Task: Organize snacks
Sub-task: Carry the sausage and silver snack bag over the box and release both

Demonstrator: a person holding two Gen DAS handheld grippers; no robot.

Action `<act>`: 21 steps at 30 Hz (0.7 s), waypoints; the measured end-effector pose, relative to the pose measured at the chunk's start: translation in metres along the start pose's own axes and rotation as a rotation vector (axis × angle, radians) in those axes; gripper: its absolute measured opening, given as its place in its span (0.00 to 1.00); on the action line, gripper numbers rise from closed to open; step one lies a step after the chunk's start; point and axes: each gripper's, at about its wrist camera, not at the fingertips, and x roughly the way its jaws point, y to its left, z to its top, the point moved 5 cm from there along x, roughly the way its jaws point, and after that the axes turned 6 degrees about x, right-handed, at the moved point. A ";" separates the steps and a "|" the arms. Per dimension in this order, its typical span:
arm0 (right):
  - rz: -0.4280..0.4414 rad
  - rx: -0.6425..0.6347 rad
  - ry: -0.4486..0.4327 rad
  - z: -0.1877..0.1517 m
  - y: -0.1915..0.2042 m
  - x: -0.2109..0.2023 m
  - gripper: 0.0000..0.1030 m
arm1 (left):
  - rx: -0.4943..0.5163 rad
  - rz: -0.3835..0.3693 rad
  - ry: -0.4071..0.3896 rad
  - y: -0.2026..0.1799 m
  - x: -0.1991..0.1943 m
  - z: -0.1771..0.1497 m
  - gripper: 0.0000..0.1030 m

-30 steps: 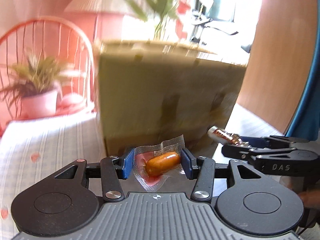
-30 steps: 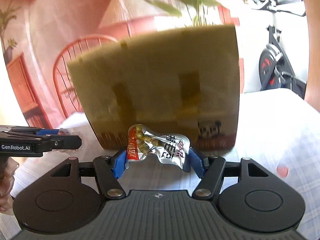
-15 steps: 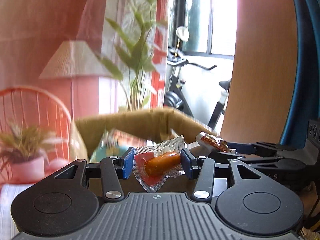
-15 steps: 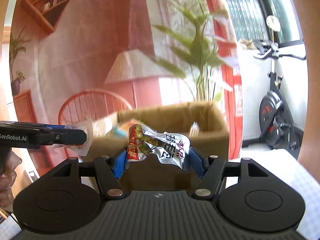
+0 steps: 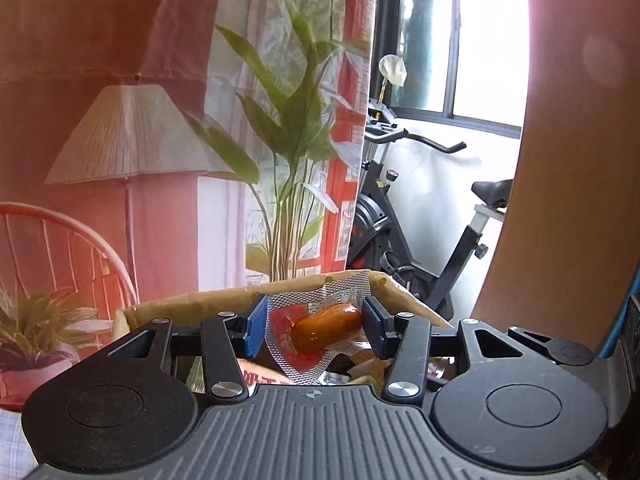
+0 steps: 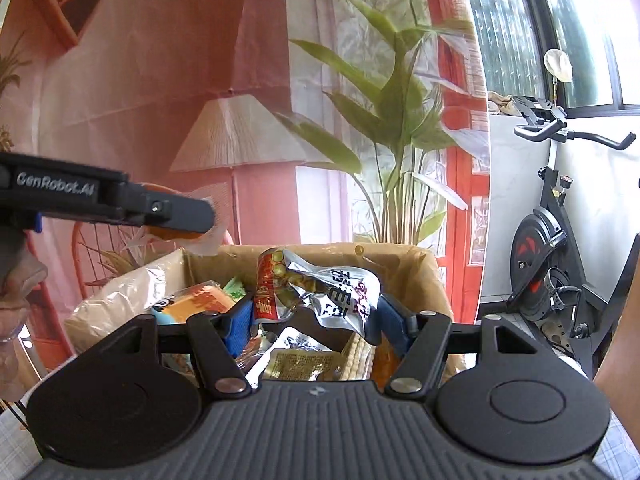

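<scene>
The left gripper (image 5: 316, 326) clenched a clear-wrapped sausage (image 5: 326, 324) between its blue pads, above the cardboard box (image 6: 400, 258). The right gripper (image 6: 314, 314) pinched a crumpled silver snack packet (image 6: 320, 288) over the box's open top, far rim at 12 o'clock, the left tool at 9 o'clock, packets (image 6: 304, 362) piled below.

Background: tall leafy plant (image 6: 400, 128) beside pleated lamp shade (image 6: 236, 136); exercise bike (image 6: 560, 248) by window (image 5: 452, 36); red wire chair (image 5: 60, 248); small potted plant (image 5: 36, 340).
</scene>
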 end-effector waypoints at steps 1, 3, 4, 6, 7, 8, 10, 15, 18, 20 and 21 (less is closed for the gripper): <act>0.001 -0.001 0.007 -0.003 0.000 0.004 0.65 | 0.011 0.003 0.004 -0.002 0.005 0.001 0.51; -0.001 -0.007 0.018 -0.005 0.000 0.011 0.65 | 0.021 0.007 0.014 -0.003 0.017 0.003 0.52; 0.001 -0.010 0.021 -0.007 0.000 0.014 0.65 | 0.020 0.011 0.019 -0.003 0.021 0.003 0.53; 0.002 -0.014 0.025 -0.009 0.001 0.018 0.66 | 0.015 0.018 0.032 -0.002 0.030 0.003 0.55; 0.004 -0.015 0.029 -0.010 0.000 0.019 0.67 | 0.014 0.018 0.039 -0.002 0.034 0.003 0.56; 0.006 -0.017 0.032 -0.012 0.000 0.021 0.71 | 0.017 0.016 0.045 -0.002 0.037 0.002 0.58; 0.008 -0.031 0.040 -0.014 -0.001 0.023 0.74 | 0.030 0.023 0.060 -0.001 0.042 0.002 0.66; -0.013 -0.012 0.047 -0.016 -0.008 0.024 0.80 | -0.012 0.051 0.062 0.011 0.039 0.000 0.82; -0.026 0.021 0.027 -0.013 -0.012 0.016 0.82 | -0.021 0.074 0.076 0.017 0.032 -0.002 0.83; -0.026 0.021 0.019 -0.011 -0.010 0.010 0.84 | -0.021 0.082 0.077 0.019 0.024 -0.004 0.83; -0.027 0.016 0.014 -0.009 -0.008 0.007 0.84 | -0.021 0.083 0.076 0.020 0.019 -0.004 0.83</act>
